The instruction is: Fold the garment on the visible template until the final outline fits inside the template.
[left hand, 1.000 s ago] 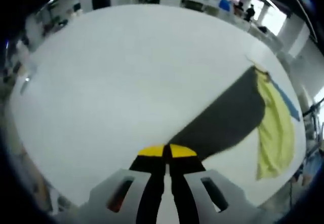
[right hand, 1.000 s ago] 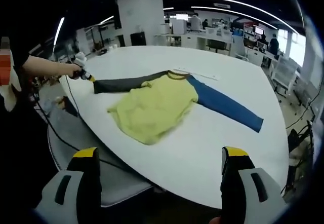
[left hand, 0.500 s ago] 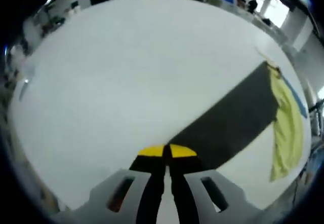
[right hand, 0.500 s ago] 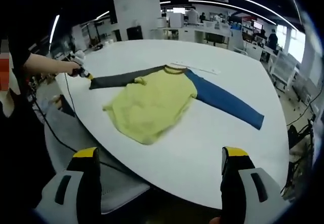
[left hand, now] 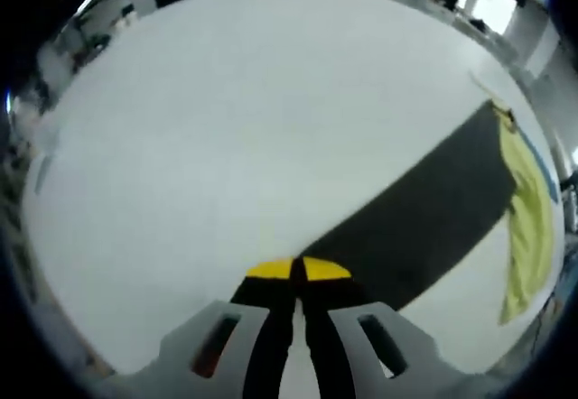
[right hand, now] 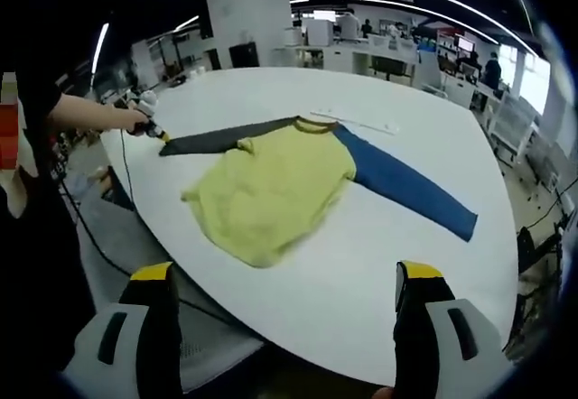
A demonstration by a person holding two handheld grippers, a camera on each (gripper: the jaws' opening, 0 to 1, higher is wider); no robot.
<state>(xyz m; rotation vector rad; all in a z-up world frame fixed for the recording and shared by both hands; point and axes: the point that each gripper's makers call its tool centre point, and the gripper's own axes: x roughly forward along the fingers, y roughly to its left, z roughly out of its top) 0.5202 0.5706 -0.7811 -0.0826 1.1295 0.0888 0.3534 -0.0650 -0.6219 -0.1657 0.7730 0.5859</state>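
Left gripper view: dark sleeve [left hand: 424,209] stretched straighter than before.

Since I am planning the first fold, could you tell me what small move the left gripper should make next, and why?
Probably carry the dark grey sleeve toward the yellow shirt body: the left gripper is shut on its cuff, the sleeve lies stretched out flat, and the right gripper hangs open off the white table.

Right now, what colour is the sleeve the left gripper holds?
Dark grey sleeve, clearest in the left gripper view.
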